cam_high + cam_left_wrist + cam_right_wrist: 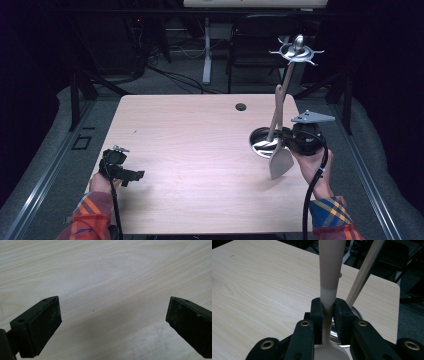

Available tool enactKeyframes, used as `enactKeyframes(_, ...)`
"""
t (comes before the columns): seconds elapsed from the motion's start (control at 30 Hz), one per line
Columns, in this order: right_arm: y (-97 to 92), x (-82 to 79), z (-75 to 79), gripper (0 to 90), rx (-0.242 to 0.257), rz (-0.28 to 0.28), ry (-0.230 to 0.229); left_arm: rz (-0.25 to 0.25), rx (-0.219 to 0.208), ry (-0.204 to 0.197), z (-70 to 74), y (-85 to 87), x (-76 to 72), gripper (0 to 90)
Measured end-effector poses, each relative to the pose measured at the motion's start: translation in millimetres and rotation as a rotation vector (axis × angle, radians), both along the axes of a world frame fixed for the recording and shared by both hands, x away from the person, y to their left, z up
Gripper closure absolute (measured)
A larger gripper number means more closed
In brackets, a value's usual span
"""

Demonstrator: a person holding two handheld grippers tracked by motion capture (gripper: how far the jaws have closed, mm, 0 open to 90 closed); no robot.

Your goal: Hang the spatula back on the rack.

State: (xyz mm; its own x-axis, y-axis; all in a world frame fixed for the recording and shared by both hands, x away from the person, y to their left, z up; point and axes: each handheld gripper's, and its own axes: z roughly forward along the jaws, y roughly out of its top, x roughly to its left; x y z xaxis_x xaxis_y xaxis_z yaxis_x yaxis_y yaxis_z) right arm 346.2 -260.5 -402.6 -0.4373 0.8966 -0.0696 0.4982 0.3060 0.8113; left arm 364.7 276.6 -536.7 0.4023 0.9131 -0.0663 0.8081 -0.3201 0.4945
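A pale spatula point(280, 161) with a wooden handle hangs upright, blade down, over the right side of the table. My right gripper point(285, 142) is shut on its neck just above the blade. In the right gripper view the pads point(317, 311) pinch the spatula point(330, 272) from both sides. Right behind it stands a metal utensil stand point(289, 75) with a round shiny base point(260, 142) and a ring of hooks point(297, 51) at the top; its pole point(365, 271) leans past the handle. My left gripper point(134, 176) rests open at the table's left front, with bare wood between its fingers point(40, 325).
The wooden table point(190, 145) has a small cable hole point(241, 106) near its back edge. A dark chair point(255, 45) and a white table leg point(207, 50) stand on the floor behind. The table's right edge runs close to the stand.
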Motion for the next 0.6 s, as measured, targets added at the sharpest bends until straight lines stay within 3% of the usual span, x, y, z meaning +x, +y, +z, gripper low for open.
enactKeyframes(0.6, -18.7, -4.0, 11.2, 78.3, 0.025, -0.04, -0.036, -0.023, 0.012, 0.017, 0.1, -3.6, 2.5, 0.0)
